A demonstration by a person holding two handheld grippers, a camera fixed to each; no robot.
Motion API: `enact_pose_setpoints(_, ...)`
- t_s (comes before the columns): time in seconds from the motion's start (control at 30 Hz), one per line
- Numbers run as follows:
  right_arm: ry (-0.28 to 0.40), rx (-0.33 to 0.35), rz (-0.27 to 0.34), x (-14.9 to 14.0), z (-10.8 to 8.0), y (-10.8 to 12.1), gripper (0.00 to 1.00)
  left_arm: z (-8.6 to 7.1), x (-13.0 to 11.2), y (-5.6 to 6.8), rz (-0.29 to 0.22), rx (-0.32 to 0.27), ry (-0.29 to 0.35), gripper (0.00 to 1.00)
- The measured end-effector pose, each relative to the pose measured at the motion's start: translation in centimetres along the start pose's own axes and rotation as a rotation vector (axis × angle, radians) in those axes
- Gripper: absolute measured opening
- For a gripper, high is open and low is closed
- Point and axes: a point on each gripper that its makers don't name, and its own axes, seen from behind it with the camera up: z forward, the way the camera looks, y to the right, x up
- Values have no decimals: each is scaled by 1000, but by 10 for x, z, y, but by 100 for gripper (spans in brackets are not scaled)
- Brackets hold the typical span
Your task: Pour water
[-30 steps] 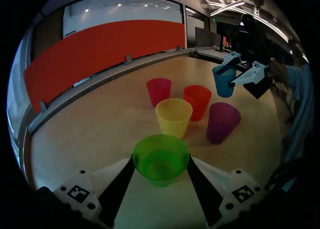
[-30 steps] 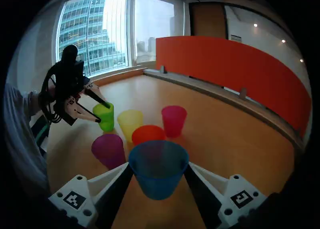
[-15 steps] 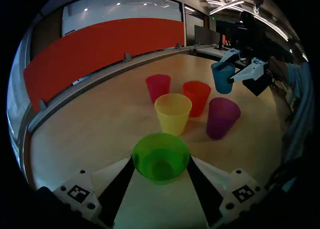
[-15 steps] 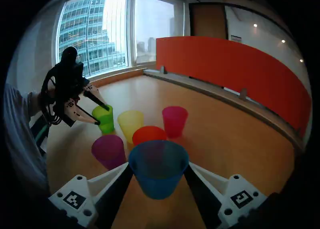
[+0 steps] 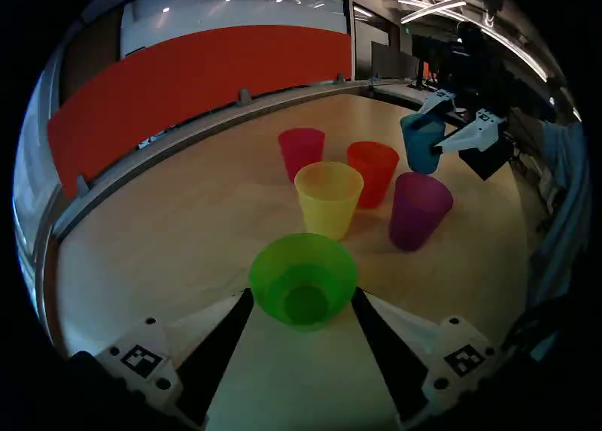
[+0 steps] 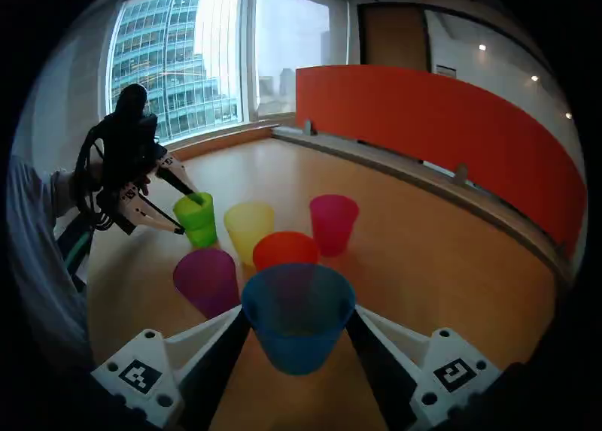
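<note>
My left gripper point(image 5: 302, 305) is shut on a green cup point(image 5: 303, 280), held above the wooden table point(image 5: 173, 228) and tipped forward so its inside shows. My right gripper point(image 6: 298, 327) is shut on a blue cup point(image 6: 298, 317), held upright over the table. Between them stand a yellow cup point(image 5: 328, 198), an orange cup point(image 5: 372, 172), a pink cup point(image 5: 301, 152) and a purple cup point(image 5: 418, 209). In the left gripper view the blue cup point(image 5: 421, 142) hangs at the far right in the other gripper. The right gripper view has the green cup point(image 6: 196, 218) at the left, beside the yellow cup point(image 6: 249, 230).
An orange partition point(image 5: 188, 81) runs along the table's far edge behind a grey rail point(image 5: 150, 160). Large windows point(image 6: 188, 62) stand behind the left hand. A person's sleeve point(image 6: 34, 265) is at the left of the right gripper view.
The green cup has tilted further forward, showing more of its bottom. The blue cup has shifted slightly while staying upright. The standing cups have not moved.
</note>
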Motion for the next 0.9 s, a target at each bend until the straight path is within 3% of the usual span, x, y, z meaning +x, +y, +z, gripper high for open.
enact_pose_setpoints(0.5, -57, 8, 5, -30, 17, -1, 89, -31, 0, -5, -21, 37, 40, 97)
enact_pose_setpoints(0.9, -65, 4, -1, -39, 19, -2, 90, -42, 4, -6, -33, 48, 62, 97)
